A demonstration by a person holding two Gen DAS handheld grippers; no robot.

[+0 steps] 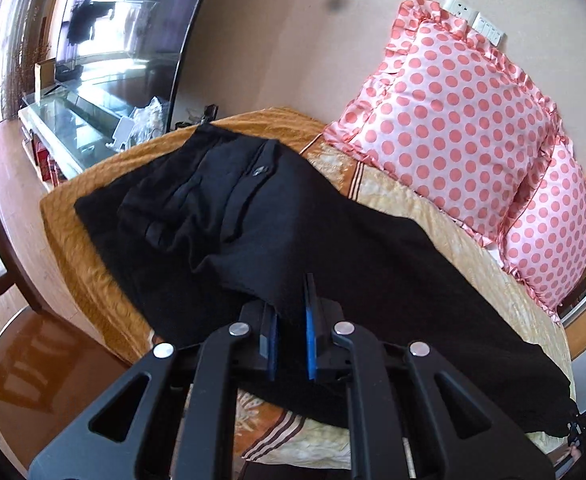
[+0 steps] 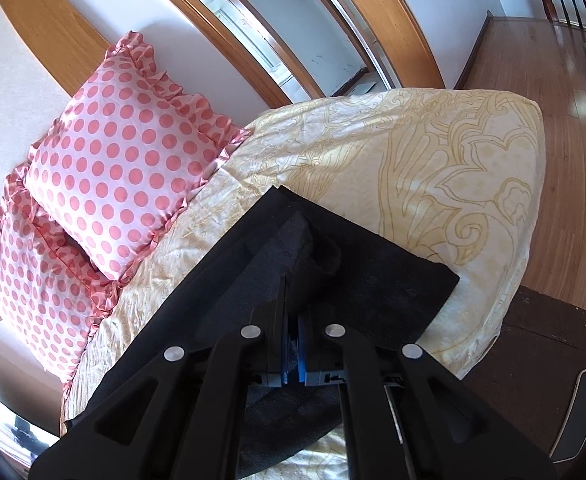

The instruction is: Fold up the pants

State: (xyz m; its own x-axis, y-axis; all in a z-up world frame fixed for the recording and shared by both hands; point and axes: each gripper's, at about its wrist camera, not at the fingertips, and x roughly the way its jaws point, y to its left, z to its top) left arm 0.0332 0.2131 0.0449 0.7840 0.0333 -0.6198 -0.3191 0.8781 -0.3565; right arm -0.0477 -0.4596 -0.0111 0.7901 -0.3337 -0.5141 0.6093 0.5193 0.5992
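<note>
The black pants lie spread along the bed, waist end well ahead of the left gripper, whose jaws are narrowed on a raised fold of the cloth; the fabric covers most of the left finger. The right gripper has its jaws nearly closed, pinching a peak of pant leg that rises just ahead of them, and the cloth hides the fingertips. The far cuff end is cut off at the lower right of the left wrist view. Two pink dotted pillows lean against the wall beyond the pants.
</note>
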